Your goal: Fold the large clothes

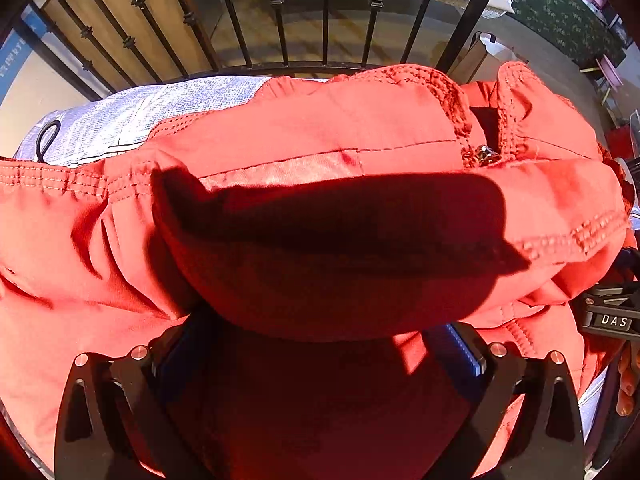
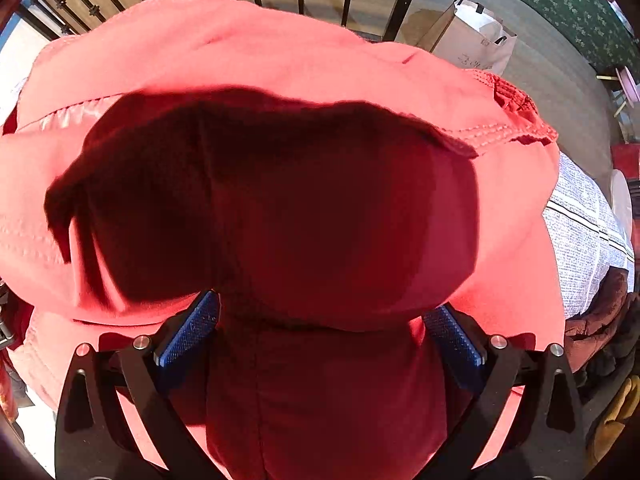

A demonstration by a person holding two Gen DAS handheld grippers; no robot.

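Red garment lies bunched on the bed cover, in front of the black railing. We judge the folding is only partly done: seams and a zipper show, edges are not yet aligned, and a neat flat packet is not yet made. We hold a thick fold in the left hand-held gripper, its blue pads wide but cloth between them. The right hand-held gripper likewise grasps red cloth.
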